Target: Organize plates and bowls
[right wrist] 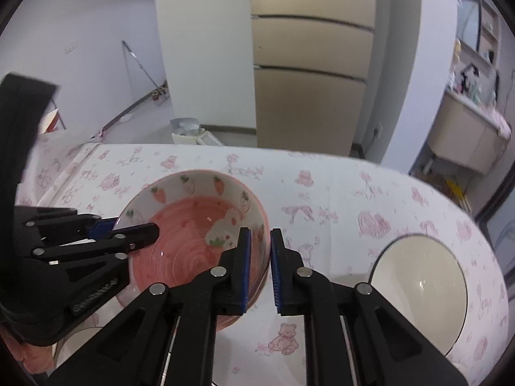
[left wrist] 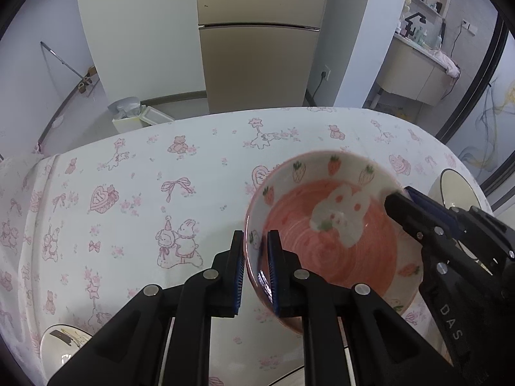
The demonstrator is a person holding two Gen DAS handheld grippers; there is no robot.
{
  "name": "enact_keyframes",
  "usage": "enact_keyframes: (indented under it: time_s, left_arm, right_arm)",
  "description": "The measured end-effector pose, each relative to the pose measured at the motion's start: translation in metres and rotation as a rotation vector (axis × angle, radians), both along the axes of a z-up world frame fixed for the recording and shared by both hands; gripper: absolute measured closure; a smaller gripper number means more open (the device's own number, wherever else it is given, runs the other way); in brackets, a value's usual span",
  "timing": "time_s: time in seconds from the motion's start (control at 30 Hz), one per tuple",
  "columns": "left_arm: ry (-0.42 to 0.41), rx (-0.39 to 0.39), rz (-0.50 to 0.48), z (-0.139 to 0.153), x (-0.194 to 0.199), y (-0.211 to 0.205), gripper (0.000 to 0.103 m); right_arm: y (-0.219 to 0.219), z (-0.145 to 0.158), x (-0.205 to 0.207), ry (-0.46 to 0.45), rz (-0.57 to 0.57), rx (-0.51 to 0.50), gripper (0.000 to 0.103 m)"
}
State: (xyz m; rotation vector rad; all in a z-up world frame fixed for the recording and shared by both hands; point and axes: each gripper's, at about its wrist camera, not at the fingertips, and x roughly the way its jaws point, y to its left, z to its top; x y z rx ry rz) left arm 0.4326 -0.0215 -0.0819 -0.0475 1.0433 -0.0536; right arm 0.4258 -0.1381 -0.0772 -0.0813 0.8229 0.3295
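Grippers [left wrist: 254, 270] [right wrist: 260, 267] clamp empty strawberry bowl [left wrist: 334, 234] rim.

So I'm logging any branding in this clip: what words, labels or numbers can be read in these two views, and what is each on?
"DAS": raised letters on the black body of the right gripper, seen in the left wrist view.
Raised lettering on the left gripper body in the right wrist view: too blurred to read.
Heart motifs on the tablecloth: any writing is too small to read.
Strawberry bowl: pictures only, no text.
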Motion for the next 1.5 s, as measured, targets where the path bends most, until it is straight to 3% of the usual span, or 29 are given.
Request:
enact_keyframes:
  time_s: [0.23,0.4,0.47,0.5,0.6,0.63,0.67,0.73,0.8,0.9,1.03,1.13,1.3,1.5]
  left_arm:
    - [-0.003,0.000,-0.006,0.003,0.000,0.004,0.090]
    - [-0.077,-0.008,-0.010,0.025,-0.007,0.005,0.087]
    - [-0.106,-0.034,-0.009,0.034,-0.010,0.008,0.079]
    - [-0.127,-0.044,-0.010,0.040,-0.013,0.009,0.070]
    - [-0.217,-0.053,-0.016,0.062,-0.024,0.011,0.029]
    - [-0.246,-0.055,-0.020,0.068,-0.027,0.011,0.026]
    - [-0.278,-0.053,-0.023,0.076,-0.032,0.011,0.026]
    - [-0.334,-0.050,-0.024,0.093,-0.042,0.013,0.025]
    - [-0.398,-0.079,-0.022,0.109,-0.053,0.018,0.017]
    - [-0.510,-0.107,0.008,0.133,-0.073,0.026,0.015]
    - [-0.615,-0.082,0.047,0.159,-0.095,0.031,0.011]
    - [-0.698,-0.097,0.054,0.175,-0.112,0.035,0.000]
    - [-0.790,-0.098,0.058,0.200,-0.136,0.039,0.000]
    - [-0.863,-0.099,0.025,0.231,-0.178,0.034,0.000]
  right_arm:
    - [-0.001,0.001,0.001,0.009,0.003,-0.003,0.094]
    - [-0.002,0.009,-0.002,-0.003,-0.010,0.000,0.094]
    - [-0.005,0.019,-0.006,-0.034,-0.027,0.023,0.090]
    - [-0.007,0.025,-0.008,-0.046,-0.032,0.039,0.086]
    - [-0.017,0.045,-0.015,-0.093,-0.064,0.084,0.063]
    - [-0.021,0.052,-0.018,-0.112,-0.071,0.097,0.060]
    - [-0.024,0.059,-0.020,-0.122,-0.068,0.119,0.059]
    - [-0.033,0.073,-0.025,-0.120,-0.050,0.187,0.046]
    - [-0.043,0.090,-0.033,-0.156,-0.065,0.232,0.045]
    - [-0.051,0.111,-0.049,-0.229,-0.083,0.249,0.038]
    - [-0.057,0.136,-0.072,-0.319,-0.089,0.249,0.034]
    - [-0.060,0.153,-0.089,-0.395,-0.118,0.242,0.028]
    - [-0.063,0.171,-0.106,-0.486,-0.151,0.247,0.018]
    - [-0.070,0.202,-0.134,-0.610,-0.190,0.190,0.015]
